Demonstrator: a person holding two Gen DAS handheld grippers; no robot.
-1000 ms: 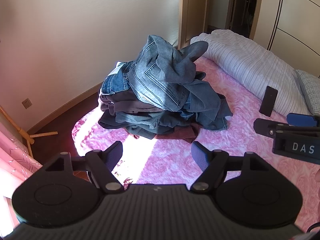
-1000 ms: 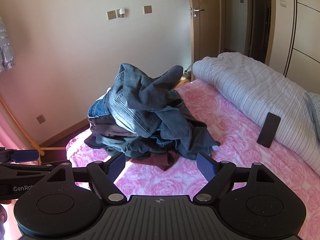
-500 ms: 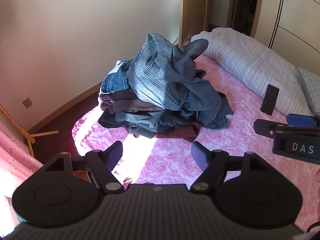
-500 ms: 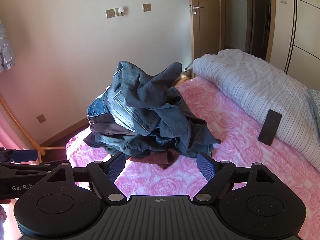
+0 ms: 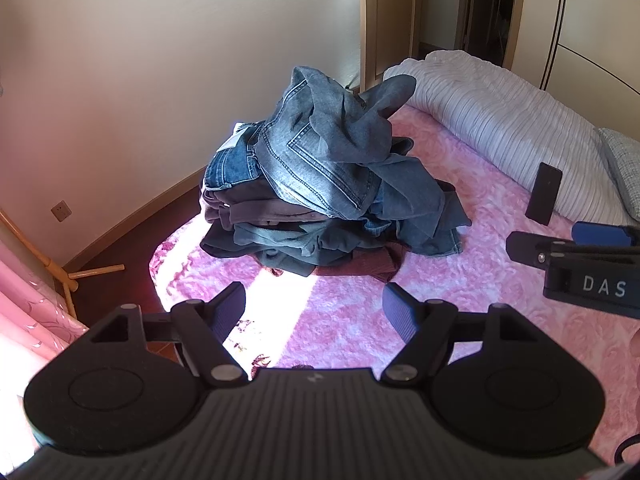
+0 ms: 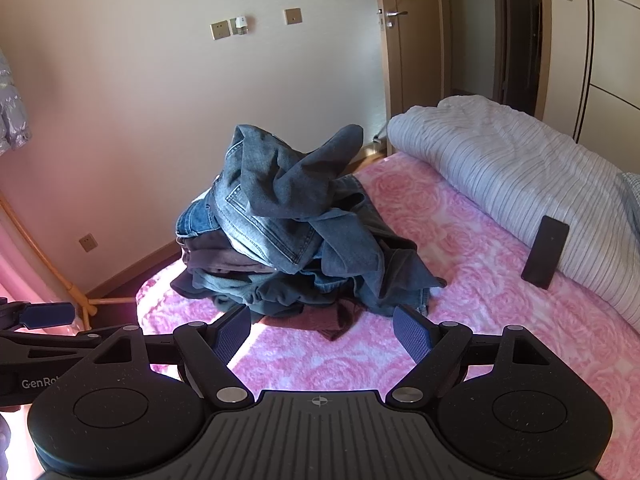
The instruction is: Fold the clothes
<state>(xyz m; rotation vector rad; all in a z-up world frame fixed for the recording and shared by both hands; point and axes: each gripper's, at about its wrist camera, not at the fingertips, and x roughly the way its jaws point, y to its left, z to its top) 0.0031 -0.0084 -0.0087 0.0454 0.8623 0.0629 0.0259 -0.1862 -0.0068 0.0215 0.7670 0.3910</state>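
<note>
Almost nothing has moved since a second ago: both views keep the same framing, with the heap only a touch lower in each.

At the left edge of the bed (image 5: 500, 292), near its corner by the wall, sits the pile of clothes (image 5: 320, 188), mostly jeans, the lower ones stacked flat and a light-blue pair (image 6: 280, 208) slumped loosely on top. Further right, a rolled striped duvet (image 5: 500, 120) runs along the far side, with a dark phone (image 5: 543, 193) leaning against it.

The step in hand looks like reaching for the first garment. It would go best to take the loose top pair alone, pinching it at the waistband rather than mid-cloth so that the stacked layers underneath stay put, then carrying it to the bare pink spread in front of the heap, where there is room to lay it flat.

The left gripper (image 5: 314, 312) hovers short of the pile, angled down at the bed, its jaws spread wide with nothing between them. The right gripper (image 6: 322, 332) hangs beside it at the same slant, jaws likewise spread and empty, well clear of the cloth.
</note>
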